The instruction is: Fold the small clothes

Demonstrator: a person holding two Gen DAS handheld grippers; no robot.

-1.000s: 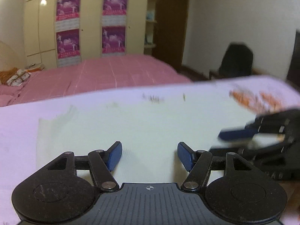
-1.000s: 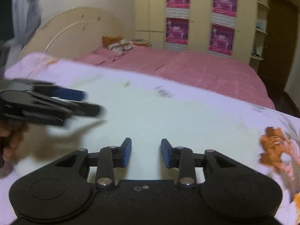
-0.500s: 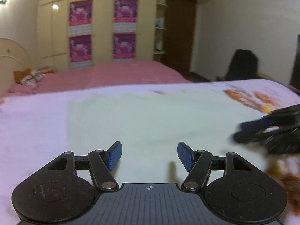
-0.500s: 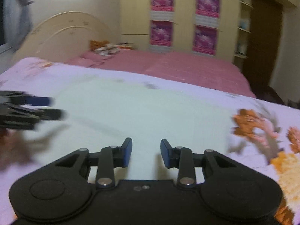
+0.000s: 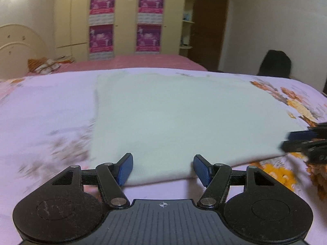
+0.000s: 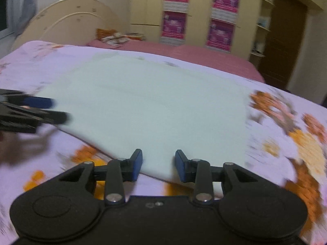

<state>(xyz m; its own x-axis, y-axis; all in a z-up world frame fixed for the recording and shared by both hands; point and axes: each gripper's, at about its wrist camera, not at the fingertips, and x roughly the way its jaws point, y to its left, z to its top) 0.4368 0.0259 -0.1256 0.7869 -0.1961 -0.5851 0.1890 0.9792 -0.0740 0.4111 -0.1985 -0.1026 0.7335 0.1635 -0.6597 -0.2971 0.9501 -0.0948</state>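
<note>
Pale white cloth lying flat, folded into a rectangle, on the lilac flowered bedspread. Left gripper poised over the cloth's near edge, jaws wide, nothing between them. Right gripper over the near edge too, towards the right-hand corner, jaws narrower but parted, gripping nothing. Pink bed and wardrobe with purple posters behind.
</note>
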